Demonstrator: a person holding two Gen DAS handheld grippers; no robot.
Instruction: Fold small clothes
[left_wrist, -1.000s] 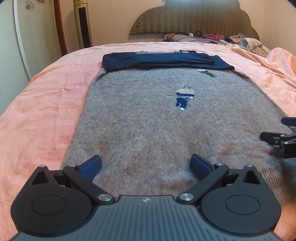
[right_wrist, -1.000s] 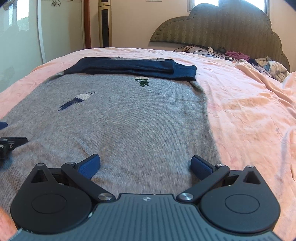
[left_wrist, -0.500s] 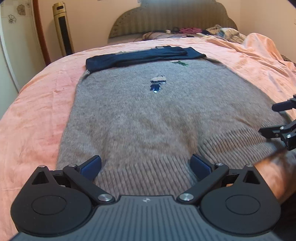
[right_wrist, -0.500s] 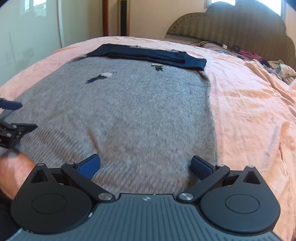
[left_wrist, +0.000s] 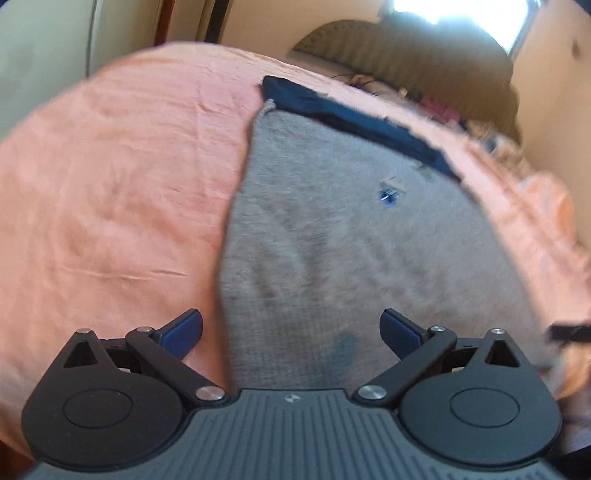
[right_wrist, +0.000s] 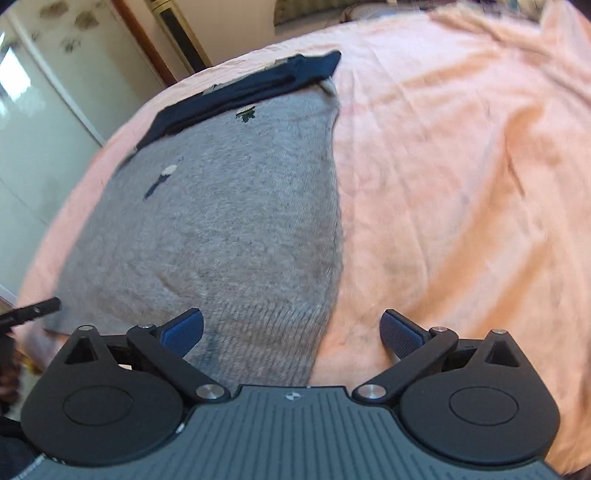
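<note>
Approach step for the bottom-hem fold: with left gripper (left_wrist: 290, 326) and right gripper (right_wrist: 291, 326) both spread wide and empty over the near corners of the grey sweater (right_wrist: 229, 229) (flat on the pink bedspread (right_wrist: 461, 166), navy sleeves (right_wrist: 243, 88) at 12 o'clock), lower and pinch each hem corner.

A peach bedspread (left_wrist: 110, 192) spreads to both sides ahead of the claws. Far ahead stands a scalloped olive headboard (left_wrist: 406, 51), with a blurred heap of bedding (left_wrist: 491, 136) just before it, and a bright window (left_wrist: 461, 14) above.
</note>
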